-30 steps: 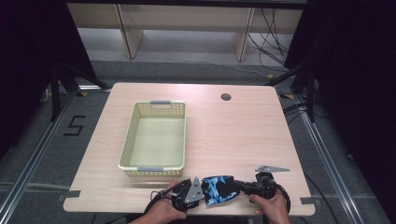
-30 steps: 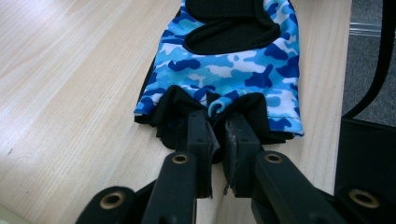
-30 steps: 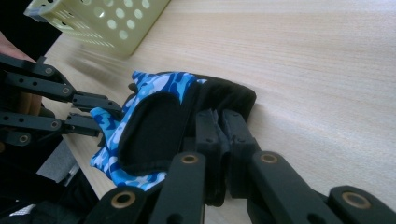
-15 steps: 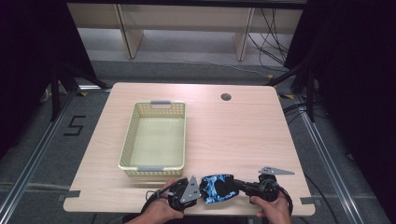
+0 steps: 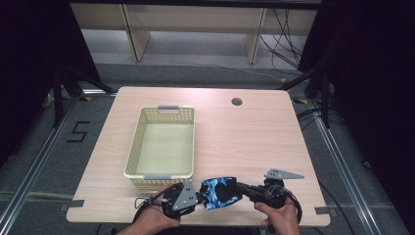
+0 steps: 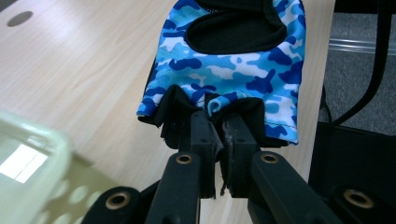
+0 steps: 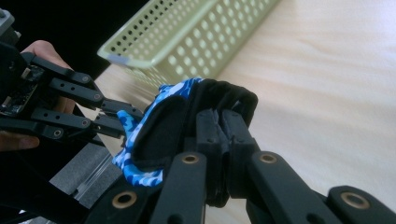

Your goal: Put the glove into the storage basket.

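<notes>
A blue camouflage glove with black trim [image 5: 219,192] hangs between both grippers just above the table's front edge. My left gripper [image 5: 198,198] is shut on the glove's finger end [image 6: 219,100], the cloth pinched between its jaws [image 6: 215,140]. At the glove's black cuff, my right gripper [image 5: 240,188] is shut too, bunching the fabric [image 7: 219,100] at its tips [image 7: 223,122]. In the right gripper view the left gripper [image 7: 116,116] grips the far blue edge [image 7: 135,126]. A pale yellow perforated basket [image 5: 142,171] stands empty just behind and left of the glove.
The wooden table [image 5: 244,142] has a round cable hole [image 5: 237,102] at the back right. The basket's rim [image 6: 42,144] sits close to my left gripper, and its side wall [image 7: 196,42] lies beyond the glove. Cables trail off the front edge by both hands.
Both grippers have stayed shut on the glove at the front edge; the glove has shifted very slightly, and the hands have barely moved.
</notes>
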`<state>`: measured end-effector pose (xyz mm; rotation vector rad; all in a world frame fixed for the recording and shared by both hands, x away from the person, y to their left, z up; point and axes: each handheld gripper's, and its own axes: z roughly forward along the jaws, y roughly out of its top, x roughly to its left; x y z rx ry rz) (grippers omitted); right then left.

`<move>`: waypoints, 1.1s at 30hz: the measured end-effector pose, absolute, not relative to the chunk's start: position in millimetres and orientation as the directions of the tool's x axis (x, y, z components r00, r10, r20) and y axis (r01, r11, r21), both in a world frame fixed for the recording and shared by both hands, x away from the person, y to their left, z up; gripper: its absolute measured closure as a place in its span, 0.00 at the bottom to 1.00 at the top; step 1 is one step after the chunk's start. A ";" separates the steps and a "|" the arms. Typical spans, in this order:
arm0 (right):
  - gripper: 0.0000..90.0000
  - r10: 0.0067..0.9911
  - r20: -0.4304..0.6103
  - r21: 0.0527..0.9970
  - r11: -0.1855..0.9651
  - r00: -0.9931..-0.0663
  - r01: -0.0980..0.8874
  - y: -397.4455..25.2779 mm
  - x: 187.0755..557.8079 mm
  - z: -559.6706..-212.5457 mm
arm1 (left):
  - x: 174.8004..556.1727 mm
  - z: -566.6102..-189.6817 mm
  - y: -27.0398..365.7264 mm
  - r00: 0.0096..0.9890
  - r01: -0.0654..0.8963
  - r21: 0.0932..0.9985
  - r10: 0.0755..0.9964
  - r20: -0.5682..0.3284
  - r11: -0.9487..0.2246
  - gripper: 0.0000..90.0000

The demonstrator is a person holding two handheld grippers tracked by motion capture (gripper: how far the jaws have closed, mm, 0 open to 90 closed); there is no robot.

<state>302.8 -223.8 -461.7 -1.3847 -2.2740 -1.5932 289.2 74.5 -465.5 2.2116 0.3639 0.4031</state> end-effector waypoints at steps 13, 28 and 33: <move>0.97 0.576 0.431 0.795 0.122 -0.694 0.595 -178.9 324.6 -411.5 | 304.8 -426.2 120.6 0.880 0.147 0.795 0.445 0.166 -0.588 0.94; 0.97 0.528 0.410 0.819 0.146 -0.744 0.555 -125.3 364.2 -386.3 | 329.1 -397.9 168.2 0.835 0.183 0.792 0.517 0.187 -0.582 0.94; 0.97 0.527 0.436 0.800 0.144 -0.729 0.583 -103.9 380.4 -388.8 | 342.9 -399.2 188.3 0.817 0.200 0.768 0.537 0.212 -0.608 0.94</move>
